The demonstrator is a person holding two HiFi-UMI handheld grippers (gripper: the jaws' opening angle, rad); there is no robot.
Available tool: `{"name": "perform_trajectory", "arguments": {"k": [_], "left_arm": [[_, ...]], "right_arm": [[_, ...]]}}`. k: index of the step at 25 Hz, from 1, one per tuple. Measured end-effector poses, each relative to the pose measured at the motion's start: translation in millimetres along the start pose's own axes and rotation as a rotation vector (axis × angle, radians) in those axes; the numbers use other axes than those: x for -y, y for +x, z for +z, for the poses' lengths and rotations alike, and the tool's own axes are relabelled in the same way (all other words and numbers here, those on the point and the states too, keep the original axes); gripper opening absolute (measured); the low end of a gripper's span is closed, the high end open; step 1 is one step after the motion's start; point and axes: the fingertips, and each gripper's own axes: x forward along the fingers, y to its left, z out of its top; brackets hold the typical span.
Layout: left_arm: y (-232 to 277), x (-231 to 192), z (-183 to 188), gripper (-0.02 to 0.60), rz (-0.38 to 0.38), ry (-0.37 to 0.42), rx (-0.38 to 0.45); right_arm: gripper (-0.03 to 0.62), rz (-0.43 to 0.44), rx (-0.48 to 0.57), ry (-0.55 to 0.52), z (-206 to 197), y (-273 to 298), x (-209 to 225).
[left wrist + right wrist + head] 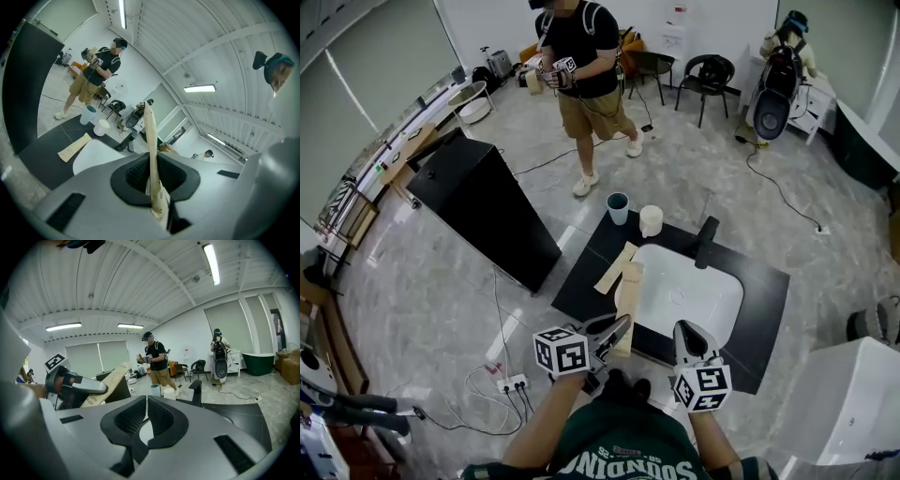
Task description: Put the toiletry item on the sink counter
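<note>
A person at the near edge of a black sink counter holds a two-jaw gripper in each hand. The left gripper has its jaws clamped tight on the near end of a long, flat tan cardboard toothbrush box. In the left gripper view the box shows edge-on, pinched between the dark ribbed pads. The right gripper view shows the same box slanting upward and away, off the counter. From the head camera it hangs over the left rim of the white rectangular basin, at the counter's near left.

The right gripper hovers just right of the left one, over the basin's near rim. Its jaws are drawn together with only a sliver between them and nothing held.

A second flat tan cardboard box lies on the counter just left of the basin. At the far left corner a teal cup and a white cup stand side by side. A black faucet rises at the basin's far edge.

Farther off, a second person in a black shirt and khaki shorts stands on the grey floor holding grippers. A black cabinet stands to the left.
</note>
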Motion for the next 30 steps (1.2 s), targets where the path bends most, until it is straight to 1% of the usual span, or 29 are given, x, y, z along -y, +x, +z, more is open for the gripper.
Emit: {"name": "perform_trajectory", "arguments": {"k": [6,13,19,25,30], "left_arm": [[5.8,0.5,6.2,0.037,-0.019,-0.003,0.001],[8.9,-3.1,10.2,0.038,-0.024,0.007,0.003],[10.0,-11.2,20.1,0.038,-0.038,0.006,0.007],[18.3,-37.3,38.1,0.038,-0.07,0.005,-0.022],[25.5,-64.7,57.3,0.037,-0.076,0.075,-0.093]], "right_arm": [[0.044,-0.003,-0.007,-0.012,2.8,1.6,-1.0],[0.044,0.021,0.008,-0.024,7.6,7.5,-10.3],[0.044,0.023,0.006,-0.025,11.4,16.1,-16.6],[0.044,-0.021,0.0,-0.029,16.1,43.5,-18.9],[0.044,-0.075,-0.003,-0.018,24.7,76.3,-28.1]]}}
